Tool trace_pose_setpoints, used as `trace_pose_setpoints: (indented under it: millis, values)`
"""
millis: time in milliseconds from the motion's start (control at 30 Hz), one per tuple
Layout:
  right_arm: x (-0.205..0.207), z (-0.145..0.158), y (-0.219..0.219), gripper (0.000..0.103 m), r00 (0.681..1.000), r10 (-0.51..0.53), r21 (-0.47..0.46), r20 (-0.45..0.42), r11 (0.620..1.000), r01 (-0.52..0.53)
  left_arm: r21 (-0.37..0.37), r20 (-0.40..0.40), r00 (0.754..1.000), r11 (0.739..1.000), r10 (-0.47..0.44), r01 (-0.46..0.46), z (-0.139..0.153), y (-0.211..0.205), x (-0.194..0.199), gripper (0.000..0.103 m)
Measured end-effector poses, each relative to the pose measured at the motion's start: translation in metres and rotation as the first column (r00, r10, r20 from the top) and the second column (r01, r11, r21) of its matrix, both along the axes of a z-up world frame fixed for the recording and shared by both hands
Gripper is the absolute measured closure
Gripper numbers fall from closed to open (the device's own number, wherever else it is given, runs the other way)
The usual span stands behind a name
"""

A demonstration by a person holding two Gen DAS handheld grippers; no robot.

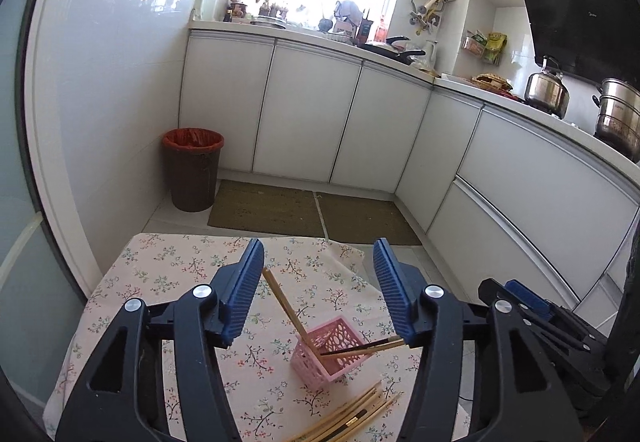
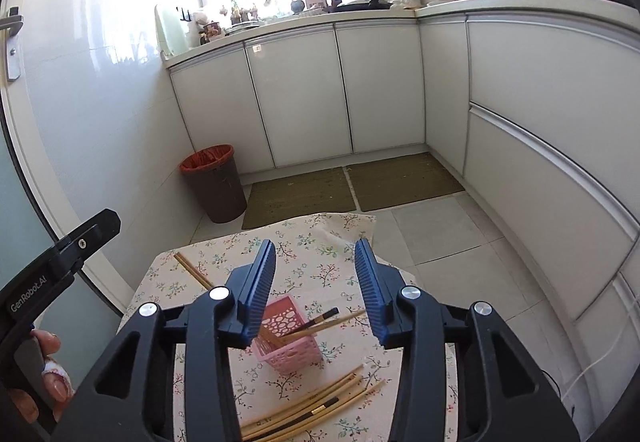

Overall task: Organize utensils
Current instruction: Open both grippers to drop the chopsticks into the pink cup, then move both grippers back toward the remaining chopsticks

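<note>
A pink perforated basket (image 1: 332, 352) (image 2: 292, 354) stands on a table under a floral cloth (image 1: 168, 274). Two light chopsticks (image 1: 284, 302) lean out of it to the left. A dark one and a light one (image 1: 360, 348) (image 2: 320, 322) lean to the right. Several more chopsticks (image 1: 352, 418) (image 2: 312, 410) lie loose on the cloth in front of the basket. My left gripper (image 1: 319, 254) hangs open above and behind the basket, its pads touching nothing. My right gripper (image 2: 315, 250) is open over the basket too, with nothing held.
The table's far edge (image 2: 340, 218) drops to a tiled floor with two brown mats (image 1: 312, 214). A brown bin with a red liner (image 1: 193, 168) stands in the left corner. White cabinets (image 1: 304, 114) line the back and right. A hand (image 2: 48, 362) holds the left gripper's handle.
</note>
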State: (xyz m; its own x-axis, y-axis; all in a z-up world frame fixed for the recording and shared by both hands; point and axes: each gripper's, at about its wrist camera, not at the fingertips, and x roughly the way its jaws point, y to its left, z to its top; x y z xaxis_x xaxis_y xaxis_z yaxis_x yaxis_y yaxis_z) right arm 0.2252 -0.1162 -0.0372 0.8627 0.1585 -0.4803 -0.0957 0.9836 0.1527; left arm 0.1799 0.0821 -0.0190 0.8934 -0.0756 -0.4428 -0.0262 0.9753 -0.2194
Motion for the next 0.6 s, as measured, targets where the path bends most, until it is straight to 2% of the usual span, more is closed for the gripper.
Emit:
trace_pose_setpoints:
  millis: [433, 600]
  values:
    - [-0.066, 0.004, -0.016, 0.024, 0.994, -0.111, -0.023, 0.005, 0.994, 0.111, 0.028, -0.058, 0.997, 0.998, 0.05, -0.049, -0.008, -0.005, -0.054, 0.022]
    - [-0.083, -0.005, -0.021, 0.007, 0.991, -0.136, -0.014, -0.015, 0.991, 0.136, 0.048, -0.075, 0.996, 0.997, 0.057, -0.053, -0.014, -0.007, -0.071, 0.009]
